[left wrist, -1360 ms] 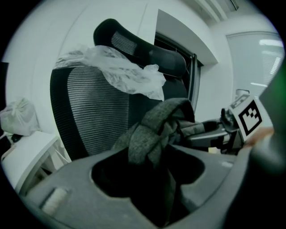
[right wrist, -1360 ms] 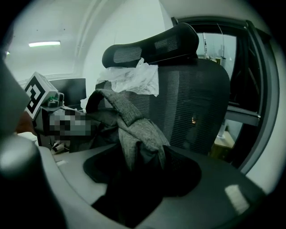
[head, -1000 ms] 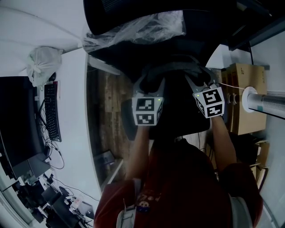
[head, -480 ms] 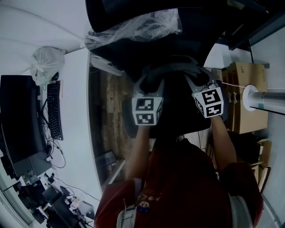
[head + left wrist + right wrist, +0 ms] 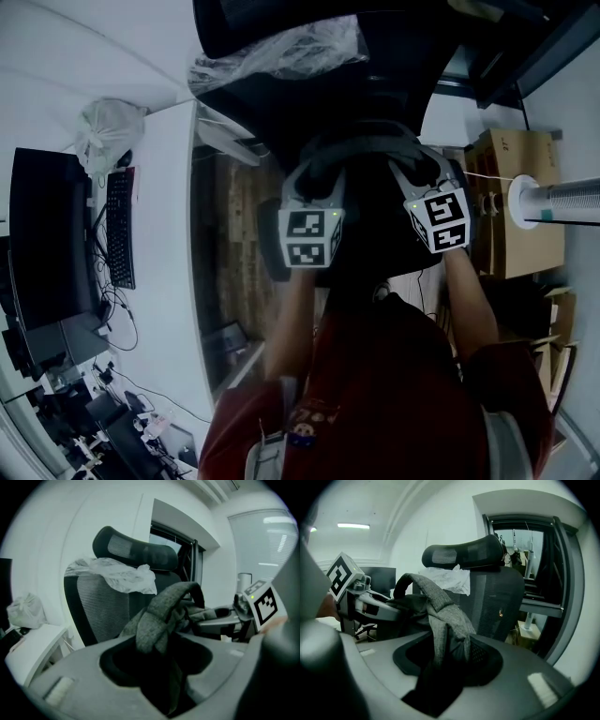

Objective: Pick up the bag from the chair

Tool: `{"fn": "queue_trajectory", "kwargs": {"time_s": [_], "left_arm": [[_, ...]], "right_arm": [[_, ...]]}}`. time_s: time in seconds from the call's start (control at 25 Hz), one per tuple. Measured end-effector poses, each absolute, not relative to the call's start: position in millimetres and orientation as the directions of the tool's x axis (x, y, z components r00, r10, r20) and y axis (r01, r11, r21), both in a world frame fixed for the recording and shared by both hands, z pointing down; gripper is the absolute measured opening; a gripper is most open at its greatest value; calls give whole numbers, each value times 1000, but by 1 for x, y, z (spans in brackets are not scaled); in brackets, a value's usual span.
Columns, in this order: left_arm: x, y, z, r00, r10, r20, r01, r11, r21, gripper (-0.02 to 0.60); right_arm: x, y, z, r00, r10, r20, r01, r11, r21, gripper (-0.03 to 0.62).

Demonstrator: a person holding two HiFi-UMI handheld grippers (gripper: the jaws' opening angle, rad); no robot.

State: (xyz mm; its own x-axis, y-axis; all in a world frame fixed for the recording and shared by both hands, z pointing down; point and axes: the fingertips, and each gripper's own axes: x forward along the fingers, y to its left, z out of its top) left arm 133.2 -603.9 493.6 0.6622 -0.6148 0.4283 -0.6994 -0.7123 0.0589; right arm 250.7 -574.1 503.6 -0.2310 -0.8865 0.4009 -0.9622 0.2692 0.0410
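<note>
The left gripper (image 5: 314, 180) (image 5: 157, 641) and the right gripper (image 5: 427, 178) (image 5: 440, 660) sit side by side in front of the person. Each one pinches the soft grey cloth handle (image 5: 361, 142) (image 5: 161, 609) (image 5: 438, 606) of the dark bag (image 5: 375, 234). The left gripper's two fingers are pressed tight on one end of the handle, and the right gripper's fingers are pressed tight on the other end. The handle bends up like a bow between them. The bag is low between the two grippers, over the seat of the black office chair with a mesh back (image 5: 281, 23) (image 5: 98, 609) (image 5: 499, 599). It is too dark to tell if the bag touches the seat. A crinkly clear plastic sheet (image 5: 281, 56) (image 5: 117, 573) (image 5: 450, 579) lies over the top of the chair back, under the headrest. To the left is a white desk (image 5: 159, 244) with a black keyboard (image 5: 120, 230), a black screen (image 5: 42, 244) and a tied white plastic sack (image 5: 108, 127). To the right stands a brown cardboard box (image 5: 516, 211).
</note>
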Motion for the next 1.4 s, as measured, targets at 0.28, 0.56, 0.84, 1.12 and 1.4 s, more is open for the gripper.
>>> {"fn": "queue_trajectory", "kwargs": {"time_s": [0.28,0.56,0.84,1.12,1.4], "left_arm": [[131,-548,471,663,-624,413,-695,-718,32,199],[126,-473,451,657,-647,388,-702,-712,3,199],[123,-396,441,642,-664,383,-712,-701,-22,196],[121,-337,440,632,-659,407,-717,-697,-14,196],[119,-295,440,643,-642,417,-701,-713,-16,196]], "right_arm": [[248,-517,483,-219,-899,379,-966,254,43,174],[242,-444,464,-231,-907,351,-963,264,48,173],[239,-369,456,-250,-910,329,-959,281,48,173],[237,-311,456,-258,-904,341,-958,286,33,173],[234,-267,457,-246,-907,341,-963,268,19,173]]}}
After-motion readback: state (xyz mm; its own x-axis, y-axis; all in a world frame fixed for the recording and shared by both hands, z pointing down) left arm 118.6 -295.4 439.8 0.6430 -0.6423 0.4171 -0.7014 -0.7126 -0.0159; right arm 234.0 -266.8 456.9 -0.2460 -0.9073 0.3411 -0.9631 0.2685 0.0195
